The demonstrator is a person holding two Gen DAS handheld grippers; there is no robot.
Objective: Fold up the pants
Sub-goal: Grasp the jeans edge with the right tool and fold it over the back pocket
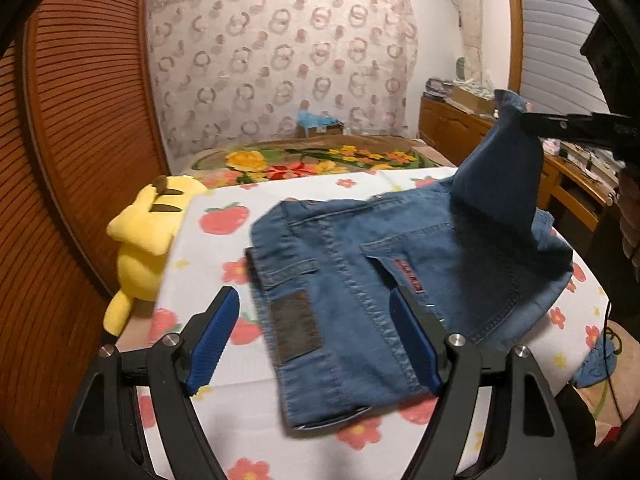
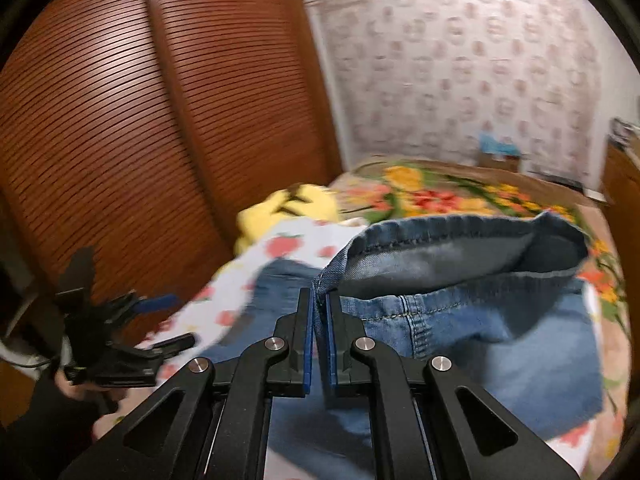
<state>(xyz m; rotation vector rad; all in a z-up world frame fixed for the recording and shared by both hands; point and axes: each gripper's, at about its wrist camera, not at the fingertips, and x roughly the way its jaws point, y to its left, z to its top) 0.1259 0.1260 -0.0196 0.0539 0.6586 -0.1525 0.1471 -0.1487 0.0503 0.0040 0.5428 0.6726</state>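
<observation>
At the far left a yellow plush toy (image 1: 148,236) is sitting at the edge of the white fruit-and-flower printed cloth (image 1: 216,248) covering the bed, well clear of the work. Next comes the left tool (image 1: 314,340), its blue-padded jaws standing wide apart with nothing between them; it is hovering just above the near end of the blue denim pants (image 1: 360,280), which are lying partly folded on the cloth with the waistband and leather patch toward this tool. Further right, the right tool (image 2: 320,320) is clamping a hem edge of the pants between its closed pads and holding that corner up in a peak above the rest of the fabric. The step in hand appears to be a fold-over: the next move probably calls for carrying the lifted end across toward the waistband, while the left tool is free to pin the lying part.
</observation>
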